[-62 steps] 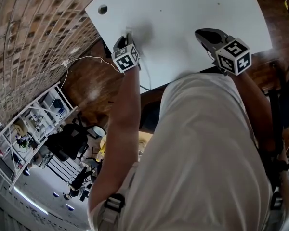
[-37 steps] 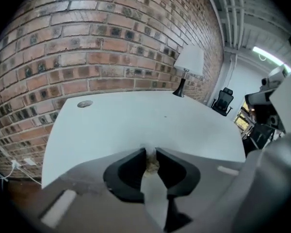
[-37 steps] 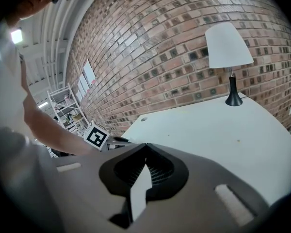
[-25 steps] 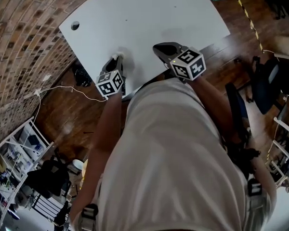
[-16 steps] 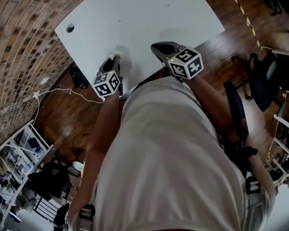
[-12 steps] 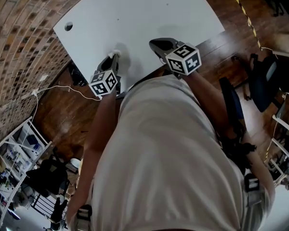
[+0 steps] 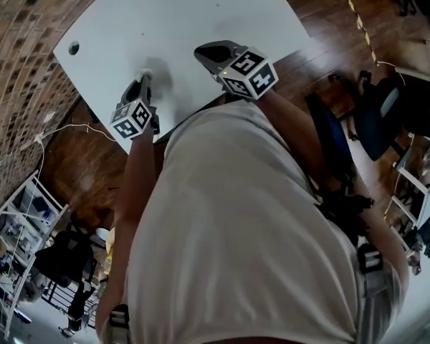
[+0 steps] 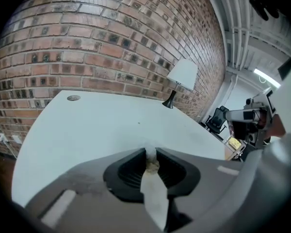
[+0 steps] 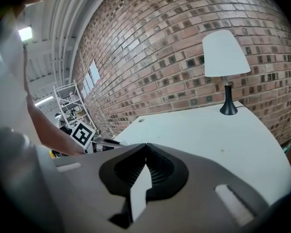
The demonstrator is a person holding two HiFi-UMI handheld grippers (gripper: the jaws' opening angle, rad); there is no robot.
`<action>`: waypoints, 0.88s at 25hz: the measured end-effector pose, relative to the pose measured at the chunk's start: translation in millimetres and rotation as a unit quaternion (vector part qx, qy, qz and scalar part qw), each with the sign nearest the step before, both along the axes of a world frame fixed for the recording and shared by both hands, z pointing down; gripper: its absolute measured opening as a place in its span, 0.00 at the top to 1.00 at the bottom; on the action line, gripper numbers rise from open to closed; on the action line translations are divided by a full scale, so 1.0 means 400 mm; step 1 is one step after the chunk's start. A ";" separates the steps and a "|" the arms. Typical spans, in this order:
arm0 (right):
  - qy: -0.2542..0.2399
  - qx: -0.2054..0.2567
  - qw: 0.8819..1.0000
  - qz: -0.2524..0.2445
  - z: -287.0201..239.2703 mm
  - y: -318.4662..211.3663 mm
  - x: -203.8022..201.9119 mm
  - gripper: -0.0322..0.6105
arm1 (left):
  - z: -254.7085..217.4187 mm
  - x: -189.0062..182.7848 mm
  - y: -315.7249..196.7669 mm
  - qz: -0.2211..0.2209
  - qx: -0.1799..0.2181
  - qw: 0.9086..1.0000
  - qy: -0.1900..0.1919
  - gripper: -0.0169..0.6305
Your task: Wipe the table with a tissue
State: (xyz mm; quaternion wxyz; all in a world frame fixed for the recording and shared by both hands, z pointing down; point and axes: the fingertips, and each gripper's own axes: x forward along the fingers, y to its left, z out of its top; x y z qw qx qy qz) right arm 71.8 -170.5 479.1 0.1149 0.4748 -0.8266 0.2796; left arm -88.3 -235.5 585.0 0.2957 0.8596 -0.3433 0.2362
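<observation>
The white table fills the top of the head view and has slid left and down in it over the past seconds, as I lean along its front edge and both arms travel sideways with me. I judge the wipe to be mid-stroke: the strip by the front edge is getting covered, and the far half toward the lamp looks untouched. My left forearm reaches straight out from the shoulder and tips the left gripper downward at the tabletop, not far from the cable hole. My right arm is bent at the elbow and carries the right gripper over the table beside it, angled down less steeply and doing no work. Its jaws are pressed together with nothing between them. The left jaws are clamped on the tissue, a small crumpled wad poking past the fingertips. From above the wad seems to rest on the surface just inside the front edge.
</observation>
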 end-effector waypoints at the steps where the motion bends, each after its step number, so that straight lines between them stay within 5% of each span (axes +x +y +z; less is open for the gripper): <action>1: -0.005 0.001 1.000 0.001 -0.007 -0.005 0.020 0.94 | -0.002 0.012 -0.006 -0.004 0.000 1.000 -0.002 0.87; 12: -0.002 -0.005 0.997 0.074 -0.020 -0.090 0.355 0.94 | 0.038 0.105 -0.124 -0.043 -0.005 0.999 -0.022 0.87; 22: -0.012 -0.026 0.997 0.074 0.034 -0.177 0.394 0.94 | 0.042 0.047 -0.265 -0.083 0.006 0.996 -0.044 0.87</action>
